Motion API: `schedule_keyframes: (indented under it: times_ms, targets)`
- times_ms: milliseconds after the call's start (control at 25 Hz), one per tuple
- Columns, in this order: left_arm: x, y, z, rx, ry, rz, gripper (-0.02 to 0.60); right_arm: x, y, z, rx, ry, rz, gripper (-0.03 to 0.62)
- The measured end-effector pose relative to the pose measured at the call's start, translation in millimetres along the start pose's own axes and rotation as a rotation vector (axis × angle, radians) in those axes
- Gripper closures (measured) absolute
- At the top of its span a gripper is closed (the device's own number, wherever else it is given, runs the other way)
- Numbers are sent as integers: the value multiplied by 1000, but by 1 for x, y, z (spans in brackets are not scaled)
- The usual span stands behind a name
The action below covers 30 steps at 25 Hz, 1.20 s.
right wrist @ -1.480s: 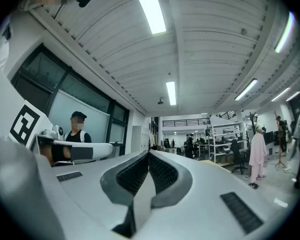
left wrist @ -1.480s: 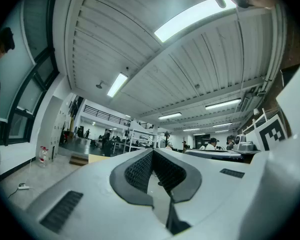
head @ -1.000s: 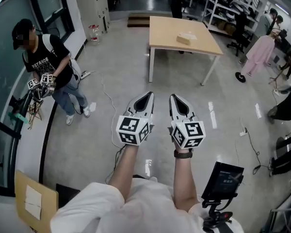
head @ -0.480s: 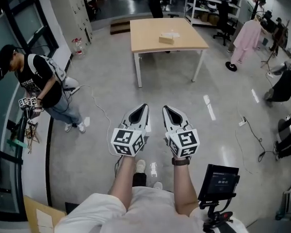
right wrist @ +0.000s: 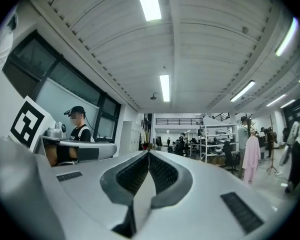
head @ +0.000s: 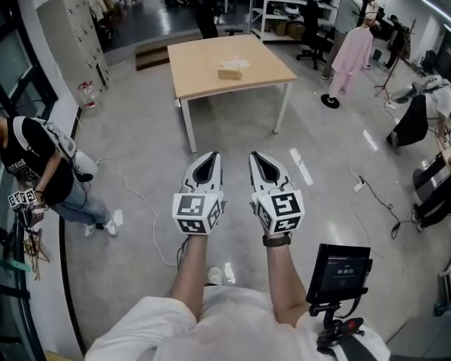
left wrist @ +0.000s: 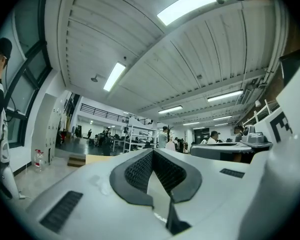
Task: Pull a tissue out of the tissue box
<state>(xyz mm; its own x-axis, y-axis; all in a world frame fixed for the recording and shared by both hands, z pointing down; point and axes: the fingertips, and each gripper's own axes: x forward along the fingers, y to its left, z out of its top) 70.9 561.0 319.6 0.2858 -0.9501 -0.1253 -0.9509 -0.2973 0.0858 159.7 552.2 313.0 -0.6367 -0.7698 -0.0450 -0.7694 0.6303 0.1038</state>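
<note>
The tissue box (head: 229,70), pale tan with a white tissue showing on top, sits on a light wooden table (head: 203,70) far ahead across the floor. My left gripper (head: 210,157) and right gripper (head: 255,157) are held side by side at waist height, pointing level toward the table, well short of it. In the left gripper view the left gripper (left wrist: 152,151) has its jaws closed together with nothing between them. The right gripper (right wrist: 149,153) looks the same in the right gripper view. The table (left wrist: 97,159) shows small beyond the left jaws.
A person in black (head: 30,164) stands at the left by a glass wall, holding other grippers. A screen on a stand (head: 338,273) is at my lower right. Cables (head: 135,201) lie on the floor. Shelves (head: 286,6), chairs and a person in pink (head: 349,51) stand beyond the table.
The table and tissue box have come closer and shifted left in the head view as I walked forward. The person in black slid to the left edge. Both grippers stayed shut.
</note>
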Motion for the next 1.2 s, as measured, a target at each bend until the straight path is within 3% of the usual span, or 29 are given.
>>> schedule_keyframes:
  times_ms: [200,480,840,960,1200]
  targets:
    - [34,36,-2,1,2,-39,581,50,11,3,-28,-18,37,589]
    - [57,84,-13,-14,6,-19,581,90,6,-14,-12,29,-48,590]
    - [119,113,-18,-1,4,-10,581,144,-36,-15,-1,6,-70,591]
    - [155,120,-18,52,5,16,581,175,-62,-18,2,4,-56,591]
    - [229,137,-8,79,-10,21,581,233,-123,9,30,-124,-4,591]
